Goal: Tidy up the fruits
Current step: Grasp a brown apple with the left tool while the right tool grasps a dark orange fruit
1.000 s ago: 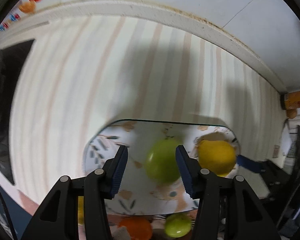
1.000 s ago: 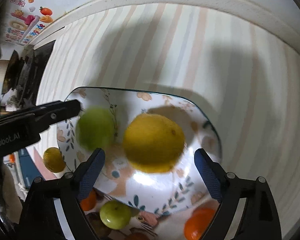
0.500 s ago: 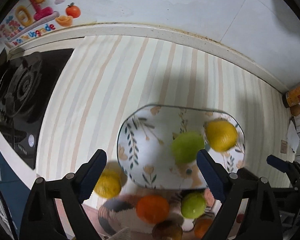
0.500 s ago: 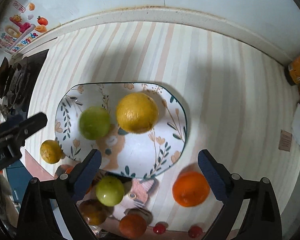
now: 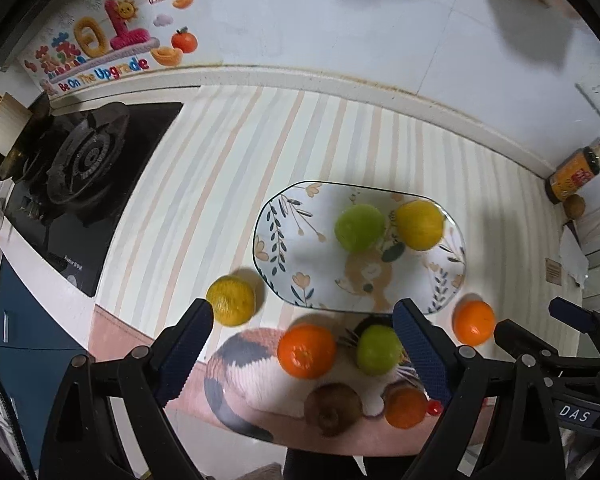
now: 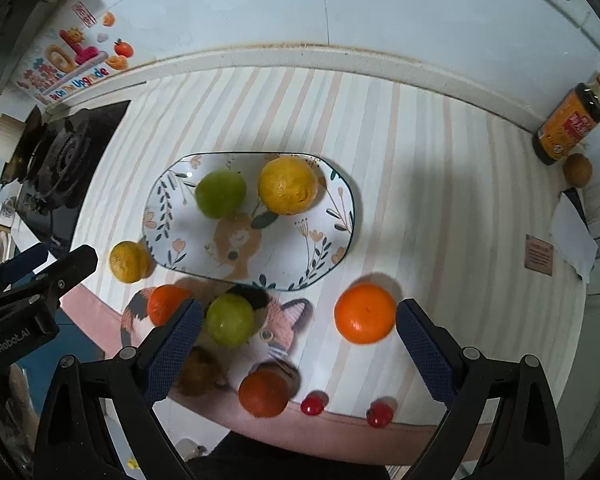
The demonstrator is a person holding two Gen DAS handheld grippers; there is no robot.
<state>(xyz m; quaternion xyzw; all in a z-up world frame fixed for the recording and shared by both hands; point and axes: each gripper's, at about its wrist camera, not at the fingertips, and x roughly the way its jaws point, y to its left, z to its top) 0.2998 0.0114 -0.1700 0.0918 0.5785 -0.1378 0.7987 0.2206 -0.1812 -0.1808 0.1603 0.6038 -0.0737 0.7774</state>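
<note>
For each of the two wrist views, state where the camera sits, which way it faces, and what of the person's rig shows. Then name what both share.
Left wrist: above the counter's near edge, facing down at the plate; own open left gripper, right gripper at right.
Right wrist: further right, same downward facing; own open right gripper, left gripper at left.
Shared: plate, green apple, yellow citrus.

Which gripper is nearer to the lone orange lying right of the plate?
Right. The right gripper hangs open over the orange, which sits just inside its right finger. The left gripper hangs open farther left; there the orange lies outside its fingers.
</note>
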